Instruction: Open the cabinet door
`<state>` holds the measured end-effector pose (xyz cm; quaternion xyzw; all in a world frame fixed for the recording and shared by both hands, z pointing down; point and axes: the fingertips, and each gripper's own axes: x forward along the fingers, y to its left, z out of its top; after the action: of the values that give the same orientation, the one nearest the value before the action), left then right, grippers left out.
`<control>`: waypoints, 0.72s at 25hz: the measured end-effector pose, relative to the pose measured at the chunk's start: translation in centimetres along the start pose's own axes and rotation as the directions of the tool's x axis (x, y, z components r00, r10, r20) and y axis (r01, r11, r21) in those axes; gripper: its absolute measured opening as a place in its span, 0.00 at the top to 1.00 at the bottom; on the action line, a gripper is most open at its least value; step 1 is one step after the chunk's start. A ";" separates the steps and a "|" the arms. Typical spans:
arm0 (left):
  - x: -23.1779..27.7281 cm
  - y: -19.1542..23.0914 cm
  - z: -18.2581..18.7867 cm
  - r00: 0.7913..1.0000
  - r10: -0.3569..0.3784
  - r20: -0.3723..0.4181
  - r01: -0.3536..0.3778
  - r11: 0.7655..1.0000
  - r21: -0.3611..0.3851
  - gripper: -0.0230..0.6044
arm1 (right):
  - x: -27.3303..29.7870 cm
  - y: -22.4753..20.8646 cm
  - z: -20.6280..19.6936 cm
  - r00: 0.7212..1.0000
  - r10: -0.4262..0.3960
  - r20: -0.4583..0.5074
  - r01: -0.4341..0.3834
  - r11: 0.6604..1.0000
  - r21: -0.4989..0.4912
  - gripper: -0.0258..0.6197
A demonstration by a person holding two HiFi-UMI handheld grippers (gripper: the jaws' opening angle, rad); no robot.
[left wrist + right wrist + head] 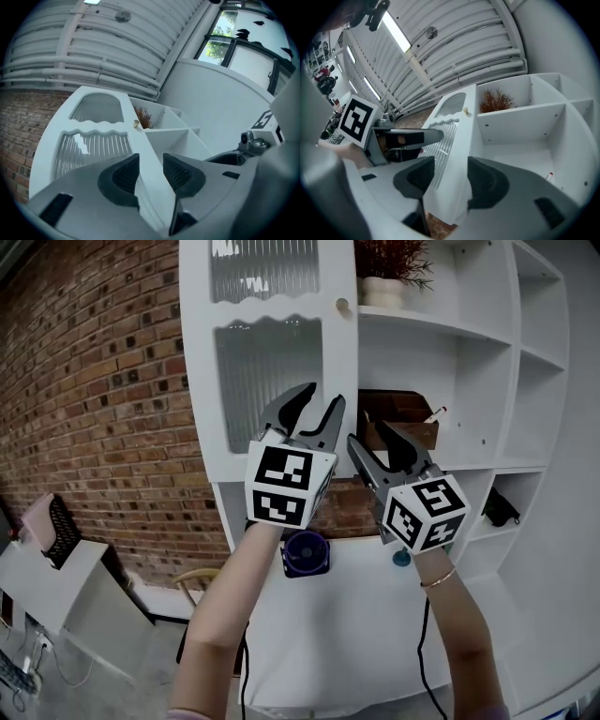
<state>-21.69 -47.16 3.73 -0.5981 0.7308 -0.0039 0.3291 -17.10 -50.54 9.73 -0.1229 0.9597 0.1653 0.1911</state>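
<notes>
Count: two grippers, one cabinet door, two ribbed glass panes, one knob.

Left gripper: jaws partly apart, nothing held. Right gripper: jaws apart, empty.

The door stands just beyond both jaws, with the knob above them on its right edge. Right of the jaws are open shelves holding one potted plant and one brown box.

Only the head view shows a blue fan below the jaws. Only the right gripper view shows a ceiling lamp.

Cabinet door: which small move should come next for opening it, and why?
Probably lift the left gripper to the small knob at the cabinet door's right edge and close on it. The door looks shut; this gripper and the right gripper hang open and empty below the knob, the left one apparently nearer.
</notes>
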 end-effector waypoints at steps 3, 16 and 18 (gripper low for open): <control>1.7 0.9 2.1 1.000 0.028 0.011 -0.029 0.997 0.078 0.72 | 0.7 -0.5 0.9 1.000 -0.004 0.006 0.004 1.000 -0.014 0.63; 9.0 3.4 7.6 0.991 0.134 -0.001 -0.128 0.946 0.297 0.72 | 4.4 -1.8 2.6 1.000 0.004 0.027 -0.004 1.000 -0.003 0.63; 9.9 3.7 7.9 0.989 0.149 -0.013 -0.137 0.936 0.324 0.72 | 4.6 -1.9 2.3 1.000 0.005 0.024 -0.005 1.000 0.000 0.63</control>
<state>-21.75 -51.76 -8.63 -0.4813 0.7679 -0.1107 0.4080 -19.87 -52.28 5.36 -0.1187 0.9576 0.1672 0.2025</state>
